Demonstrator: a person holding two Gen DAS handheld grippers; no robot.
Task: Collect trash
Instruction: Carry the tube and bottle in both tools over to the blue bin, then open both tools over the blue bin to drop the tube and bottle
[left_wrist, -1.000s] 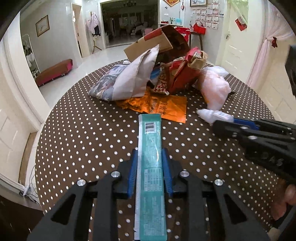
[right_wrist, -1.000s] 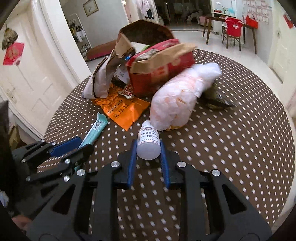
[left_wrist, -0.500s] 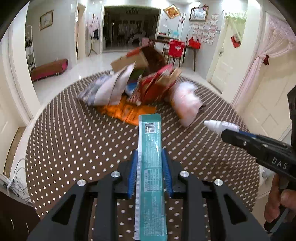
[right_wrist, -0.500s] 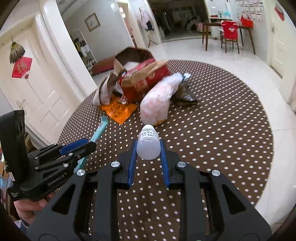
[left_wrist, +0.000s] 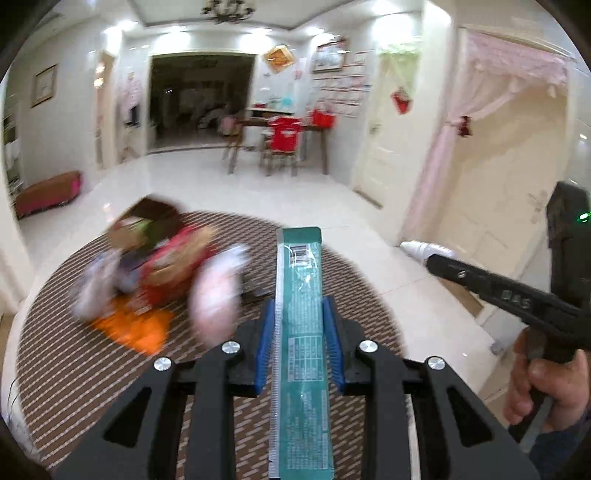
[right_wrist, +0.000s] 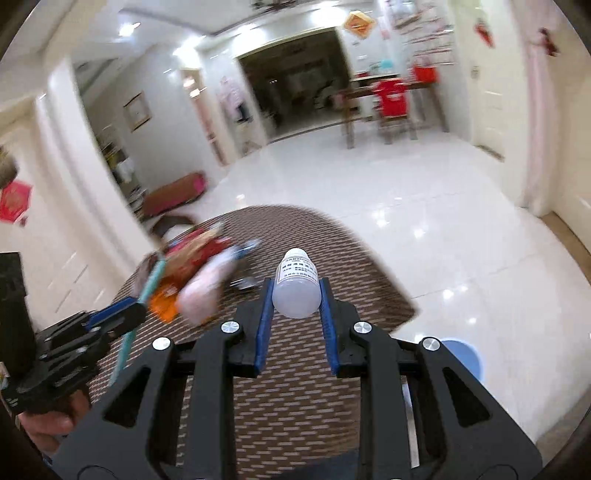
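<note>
left hand-held gripper (left_wrist: 299, 332): clamped on a long flat teal plastic wrapper (left_wrist: 301, 332), barcode at 12 o'clock, small print unreadable
right hand-held gripper (right_wrist: 295, 295): gripping a small white plastic bottle (right_wrist: 296, 284), label too blurry to read
counter (left_wrist: 74, 369): round, brown dotted cloth, trash pile (left_wrist: 166, 269) at 10 o'clock

We see left claw (left_wrist: 300, 332) bottom centre, pads clamped on teal wrapper (left_wrist: 301, 343). Right claw (right_wrist: 295, 310) bottom centre, pads gripping white bottle (right_wrist: 296, 286). Bare hand (left_wrist: 546, 391) on right handle, lower right.
</note>
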